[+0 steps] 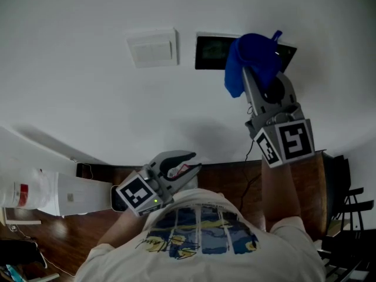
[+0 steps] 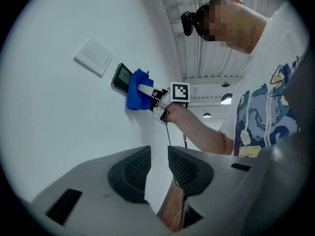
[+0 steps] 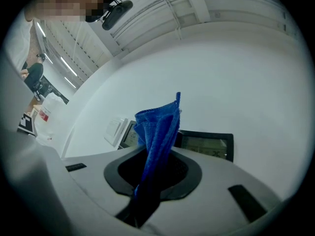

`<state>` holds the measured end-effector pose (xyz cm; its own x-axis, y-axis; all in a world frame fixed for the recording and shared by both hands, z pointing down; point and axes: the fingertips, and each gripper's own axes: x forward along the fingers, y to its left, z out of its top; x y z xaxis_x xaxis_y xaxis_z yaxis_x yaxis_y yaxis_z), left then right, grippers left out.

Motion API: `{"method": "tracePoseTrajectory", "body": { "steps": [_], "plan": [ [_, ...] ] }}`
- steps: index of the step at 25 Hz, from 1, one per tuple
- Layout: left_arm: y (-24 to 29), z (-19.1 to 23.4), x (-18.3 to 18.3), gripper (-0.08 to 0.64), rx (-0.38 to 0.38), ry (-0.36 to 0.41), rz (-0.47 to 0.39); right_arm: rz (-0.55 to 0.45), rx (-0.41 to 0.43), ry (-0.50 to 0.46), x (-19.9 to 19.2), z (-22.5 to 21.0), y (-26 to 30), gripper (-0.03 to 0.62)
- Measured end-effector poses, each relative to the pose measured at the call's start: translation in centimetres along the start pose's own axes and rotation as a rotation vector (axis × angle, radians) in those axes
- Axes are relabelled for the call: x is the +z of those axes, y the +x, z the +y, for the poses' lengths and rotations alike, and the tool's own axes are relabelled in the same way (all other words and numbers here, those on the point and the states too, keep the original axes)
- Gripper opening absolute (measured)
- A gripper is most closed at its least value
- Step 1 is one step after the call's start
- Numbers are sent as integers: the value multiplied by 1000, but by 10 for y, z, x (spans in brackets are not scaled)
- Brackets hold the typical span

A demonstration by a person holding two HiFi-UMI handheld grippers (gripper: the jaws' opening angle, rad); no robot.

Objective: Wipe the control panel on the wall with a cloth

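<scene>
A dark control panel [image 1: 210, 51] is set in the white wall, to the right of a white switch plate [image 1: 151, 47]. My right gripper [image 1: 254, 78] is raised to the panel's right part and shut on a blue cloth [image 1: 252, 60], which covers that part. In the right gripper view the blue cloth [image 3: 160, 132] stands up between the jaws in front of the control panel [image 3: 206, 144]. My left gripper [image 1: 187, 164] hangs low near the person's chest, away from the wall, jaws together and holding nothing. The left gripper view shows the cloth [image 2: 138, 90] against the panel [image 2: 120, 76].
A white container with a red label [image 1: 35, 192] lies at the lower left on the wood floor [image 1: 235, 181]. A thin cable [image 1: 252, 157] hangs down the wall. Black chair frames [image 1: 346, 198] stand at the right edge. The white wall [image 1: 70, 87] spreads left of the switch plate.
</scene>
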<state>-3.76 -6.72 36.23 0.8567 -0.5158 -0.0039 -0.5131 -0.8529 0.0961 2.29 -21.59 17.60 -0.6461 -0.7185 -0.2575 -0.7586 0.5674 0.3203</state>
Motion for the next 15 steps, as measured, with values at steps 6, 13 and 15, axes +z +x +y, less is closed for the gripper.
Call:
{"method": "tracePoseTrajectory", "body": {
  "steps": [6,13,15],
  "plan": [
    [3,2,-1,89,15,-5,8,-13,-8,-6,4,-9,-9,75],
    [22,-3,1,89,-9,11,7,-7,-27,-8,3,-30,-19,75],
    [27,-5,1,89,-13,13,11,-9,-38,-19,2,-40,-24,75]
  ]
}}
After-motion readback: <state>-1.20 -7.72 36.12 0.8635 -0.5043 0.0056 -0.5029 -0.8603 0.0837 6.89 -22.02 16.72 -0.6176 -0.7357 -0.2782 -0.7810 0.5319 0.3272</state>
